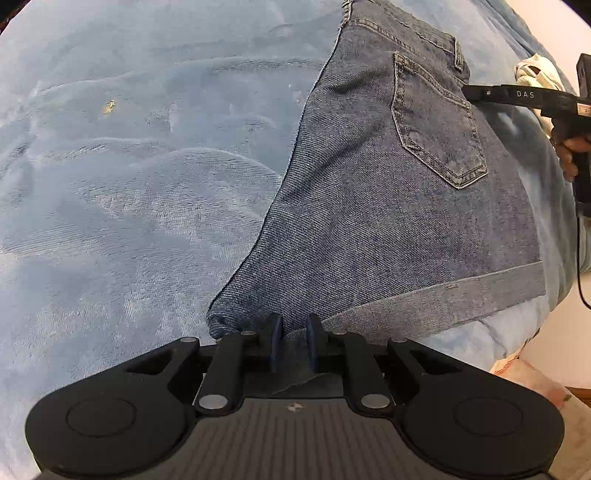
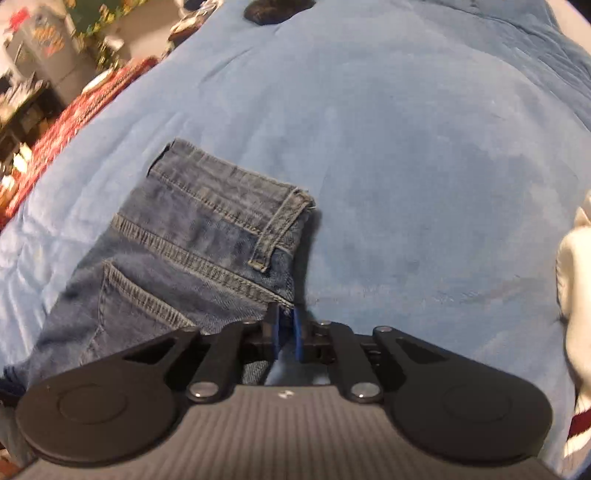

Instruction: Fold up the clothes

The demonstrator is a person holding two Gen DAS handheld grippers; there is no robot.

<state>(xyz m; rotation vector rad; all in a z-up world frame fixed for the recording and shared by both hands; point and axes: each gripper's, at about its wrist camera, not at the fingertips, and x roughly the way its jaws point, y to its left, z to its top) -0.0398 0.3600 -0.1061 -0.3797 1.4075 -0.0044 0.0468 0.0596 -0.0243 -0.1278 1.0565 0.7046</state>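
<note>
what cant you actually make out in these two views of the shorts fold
- Left wrist view: whether the left gripper pinches the denim shorts hem; its own body hides the contact.
- Right wrist view: the right gripper grip near the waistband edge, blurred and hidden.
- Right wrist view: the white garment, cut off by the frame edge.
- Room clutter top left, blurred.

A soft blue blanket (image 2: pixel 424 147) covers the bed and fills most of both views. In the right wrist view, a red patterned cloth (image 2: pixel 70 122) runs along its edge at nine o'clock, with blurred clutter, perhaps shelves (image 2: pixel 33 55), at ten. A pale wall (image 1: pixel 554 22) shows at one o'clock in the left wrist view.
</note>
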